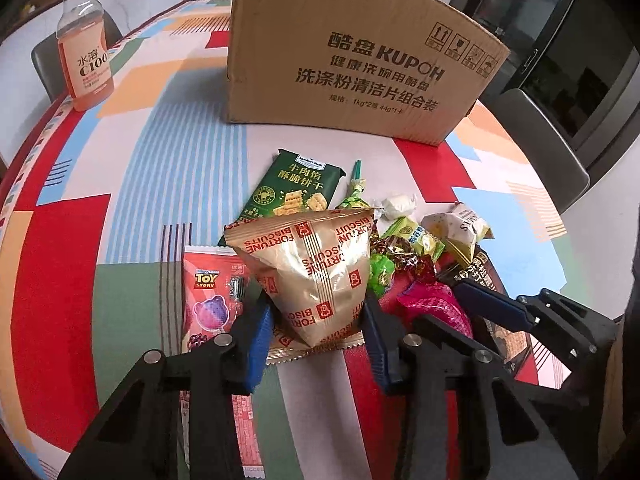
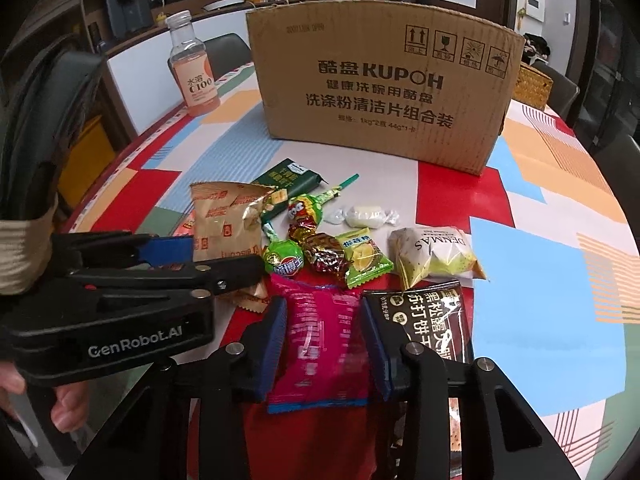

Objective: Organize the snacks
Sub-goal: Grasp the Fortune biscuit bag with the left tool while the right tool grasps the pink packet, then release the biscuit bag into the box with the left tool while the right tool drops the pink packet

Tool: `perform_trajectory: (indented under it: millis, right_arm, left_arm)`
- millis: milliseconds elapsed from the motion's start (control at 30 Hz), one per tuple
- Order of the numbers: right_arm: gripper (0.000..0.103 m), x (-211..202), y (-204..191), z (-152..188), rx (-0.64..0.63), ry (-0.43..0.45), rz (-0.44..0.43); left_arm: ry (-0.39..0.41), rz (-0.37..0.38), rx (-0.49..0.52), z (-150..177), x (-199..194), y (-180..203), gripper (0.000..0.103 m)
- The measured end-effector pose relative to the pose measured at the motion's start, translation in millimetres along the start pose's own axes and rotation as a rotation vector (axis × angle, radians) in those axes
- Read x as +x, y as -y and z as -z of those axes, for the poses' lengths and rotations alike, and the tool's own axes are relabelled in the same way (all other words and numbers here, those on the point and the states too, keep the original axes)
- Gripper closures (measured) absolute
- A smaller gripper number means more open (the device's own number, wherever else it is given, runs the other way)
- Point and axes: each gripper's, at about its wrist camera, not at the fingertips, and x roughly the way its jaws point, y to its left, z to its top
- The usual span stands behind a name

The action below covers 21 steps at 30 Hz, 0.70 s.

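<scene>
On the patterned table [image 1: 168, 152], the gold biscuit bag [image 1: 316, 276] is being clamped between the blue pads of the left gripper [image 1: 316, 320], near a green cracker pack [image 1: 298, 192]. Further right, the pink packet [image 2: 320, 332] is being gripped by the right gripper [image 2: 324, 340], beside a black cracker pack [image 2: 428, 320]. A cardboard box [image 2: 380, 92] is standing at the far side.

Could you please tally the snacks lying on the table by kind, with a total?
Biscuit and cracker packs: 4 (gold Fortune Biscuits bag, green cracker pack, black soda-cracker pack, white Denmas bag)
Lollipops: 2
Wrapped candies: 4
Other packets: 2 (pink, Toy Story)
Total: 12
</scene>
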Motion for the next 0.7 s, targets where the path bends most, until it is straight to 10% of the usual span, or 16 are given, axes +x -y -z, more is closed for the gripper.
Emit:
perform_trajectory:
  millis: [700]
  right_arm:
    - [0.070,-40.1,6.5,-9.3,0.045,0.112,-0.033]
  left_arm:
    - [0.134,-0.044,0.049,5.3,-63.1,14.6,0.063]
